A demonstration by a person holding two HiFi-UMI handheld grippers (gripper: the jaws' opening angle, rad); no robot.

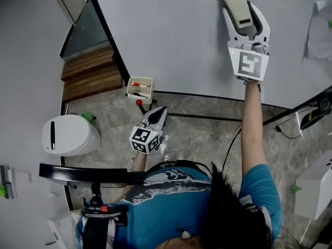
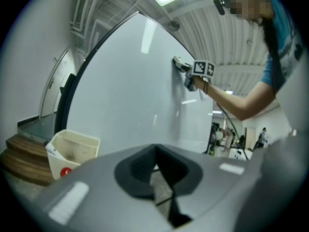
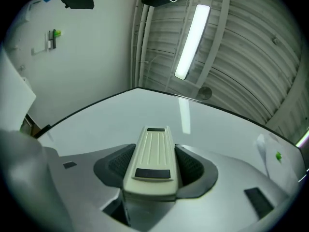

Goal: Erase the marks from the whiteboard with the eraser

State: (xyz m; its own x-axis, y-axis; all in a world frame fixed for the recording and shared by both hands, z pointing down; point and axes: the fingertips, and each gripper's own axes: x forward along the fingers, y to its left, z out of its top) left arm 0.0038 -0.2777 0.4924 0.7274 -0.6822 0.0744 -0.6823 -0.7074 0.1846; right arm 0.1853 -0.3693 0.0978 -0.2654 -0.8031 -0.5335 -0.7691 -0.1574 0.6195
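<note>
Pinches the cream eraser (image 3: 154, 144) between the 2 jaws of the right gripper (image 3: 153, 164), with 1 dark ribbed pad tight against each long side and the grooved back turned to that gripper's camera. Aims the eraser's far end up along the whiteboard (image 1: 171, 35) and sets it high on the pale surface, near the top of the head view. Seems to lie flat against the board, though cannot be confirmed from any view. Carries the marker cube (image 1: 249, 64) just under the eraser and stretches the right arm (image 1: 252, 134) nearly straight up to it. Looks past the eraser, in the right gripper view, over the board's black edge to a ribbed ceiling and 1 long strip light (image 3: 192, 35).

Holds the left gripper (image 2: 154, 161) low, clear of the board, close in front of the blue shirt (image 1: 171, 196). Presses its jaws together at the tips with nothing between them. Leaves only a narrow wedge behind the pads, showing grey floor (image 1: 207, 134). Points toward a cream open-topped box (image 1: 140, 87) at the whiteboard's lower black edge, with a few small red and dark items inside, too small to name. Takes in, further left, brown wooden steps (image 1: 88, 74) beside the board and a rounded white bin (image 1: 70, 135) with a dark slot, standing on the stone floor.
</note>
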